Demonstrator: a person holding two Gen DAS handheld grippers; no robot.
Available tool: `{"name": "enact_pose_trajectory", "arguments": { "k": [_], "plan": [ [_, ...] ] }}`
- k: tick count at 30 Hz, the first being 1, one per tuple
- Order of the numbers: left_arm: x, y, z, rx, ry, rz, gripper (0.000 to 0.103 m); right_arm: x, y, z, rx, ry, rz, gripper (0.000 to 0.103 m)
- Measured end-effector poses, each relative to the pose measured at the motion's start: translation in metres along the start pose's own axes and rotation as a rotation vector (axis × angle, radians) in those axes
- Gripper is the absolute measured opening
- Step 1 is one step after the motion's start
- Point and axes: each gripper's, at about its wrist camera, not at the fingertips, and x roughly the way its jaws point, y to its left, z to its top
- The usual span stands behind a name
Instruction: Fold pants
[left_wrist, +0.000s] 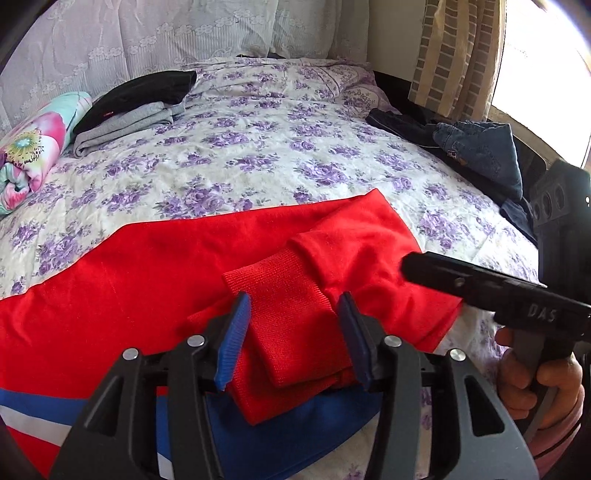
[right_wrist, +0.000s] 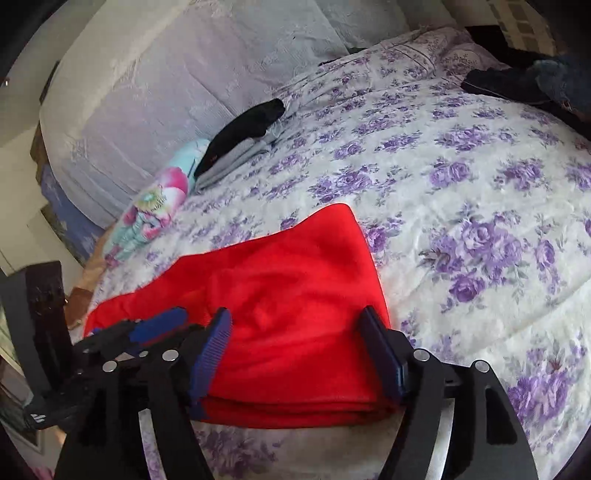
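Note:
The red pants (left_wrist: 155, 273) lie folded across the near part of the bed, with a blue and white stripe (left_wrist: 33, 410) at the lower left. A ribbed red cuff (left_wrist: 291, 321) lies on top, between the blue pads of my left gripper (left_wrist: 293, 341), which is open over it. My right gripper (right_wrist: 299, 350) is open, its jaws wide on either side of the folded red edge (right_wrist: 295, 402). In the left wrist view the right gripper's black body (left_wrist: 498, 291) comes in from the right. In the right wrist view the left gripper (right_wrist: 147, 328) sits at the left.
The bed has a white cover with purple flowers (left_wrist: 295, 147). Folded black and grey clothes (left_wrist: 129, 107) and a colourful rolled bundle (left_wrist: 33, 147) lie at the far left. Dark clothes and jeans (left_wrist: 476, 147) are piled at the far right. A curtain (left_wrist: 454, 55) hangs behind.

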Motion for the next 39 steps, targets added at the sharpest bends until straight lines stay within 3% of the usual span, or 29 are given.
{"name": "enact_pose_trajectory", "arguments": {
  "k": [2, 6, 7, 9, 10, 14, 21, 23, 27, 32, 36, 39],
  "plan": [
    [-0.001, 0.0, 0.0, -0.001, -0.003, 0.042, 0.066, -0.011, -0.016, 0.0, 0.077, -0.049, 0.076, 0.073],
    [-0.016, 0.006, 0.003, -0.033, -0.008, 0.05, 0.068, -0.021, -0.03, -0.003, 0.146, -0.097, 0.129, 0.073],
    [-0.024, 0.007, 0.003, -0.04, -0.019, 0.058, 0.07, -0.022, -0.027, -0.003, 0.128, -0.096, 0.117, 0.077],
    [-0.043, 0.012, -0.002, -0.056, -0.039, 0.091, 0.089, -0.021, -0.017, -0.002, 0.09, -0.088, 0.108, 0.086],
    [-0.054, 0.016, -0.006, -0.065, -0.059, 0.106, 0.092, -0.02, -0.014, -0.002, 0.072, -0.083, 0.107, 0.091],
    [-0.095, 0.044, -0.026, -0.116, -0.095, 0.19, 0.093, -0.018, -0.01, -0.002, 0.053, -0.067, 0.104, 0.095],
    [-0.166, 0.152, -0.069, -0.371, -0.11, 0.405, 0.094, -0.019, 0.005, -0.004, -0.016, -0.07, 0.047, 0.096],
    [-0.18, 0.18, -0.081, -0.435, -0.109, 0.445, 0.094, -0.02, 0.032, -0.008, -0.113, -0.056, -0.011, 0.096],
    [-0.198, 0.226, -0.103, -0.537, -0.117, 0.521, 0.094, -0.023, 0.139, -0.032, -0.407, -0.058, 0.083, 0.096],
    [-0.19, 0.262, -0.12, -0.63, -0.088, 0.477, 0.094, 0.026, 0.274, -0.091, -0.823, 0.082, 0.131, 0.096],
    [-0.183, 0.278, -0.132, -0.662, -0.072, 0.455, 0.094, 0.072, 0.331, -0.13, -1.04, 0.148, 0.097, 0.09],
    [-0.18, 0.289, -0.141, -0.698, -0.07, 0.409, 0.094, 0.099, 0.346, -0.144, -1.108, 0.185, 0.064, 0.084]
  ]
}}
